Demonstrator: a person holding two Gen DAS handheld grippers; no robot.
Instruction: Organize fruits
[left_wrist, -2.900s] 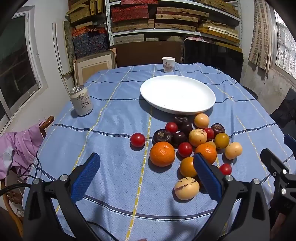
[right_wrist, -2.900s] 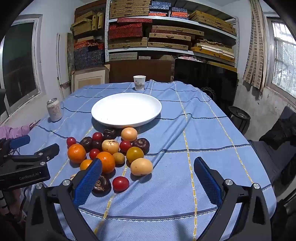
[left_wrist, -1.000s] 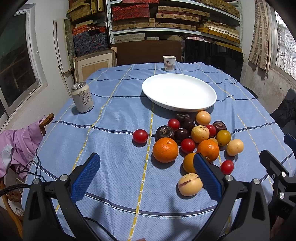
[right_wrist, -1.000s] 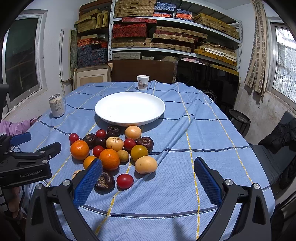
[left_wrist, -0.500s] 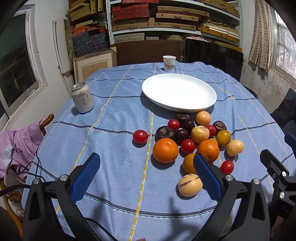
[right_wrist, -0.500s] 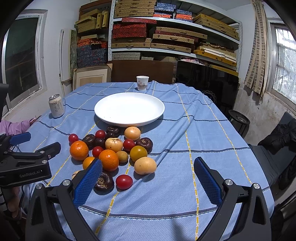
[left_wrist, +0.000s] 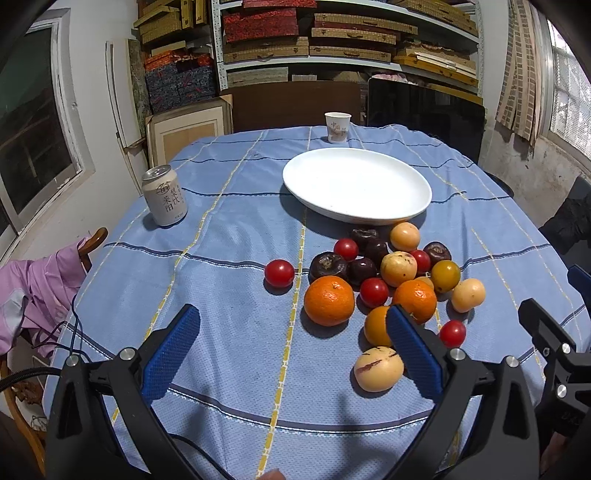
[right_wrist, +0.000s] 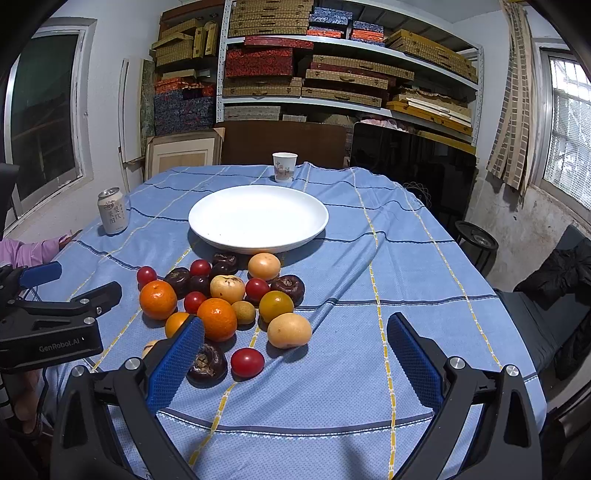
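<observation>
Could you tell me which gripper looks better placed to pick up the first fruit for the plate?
Probably the right gripper: it is open, and the red tomato lies loose just ahead, inside its left finger. The left gripper, also open, faces bare cloth. The plate is empty.

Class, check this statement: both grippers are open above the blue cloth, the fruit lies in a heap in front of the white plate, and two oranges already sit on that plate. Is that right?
Not quite. The white plate holds nothing, as the right wrist view shows; the oranges lie in the heap on the blue cloth. The rest stands: the left gripper and right gripper are both open.
</observation>
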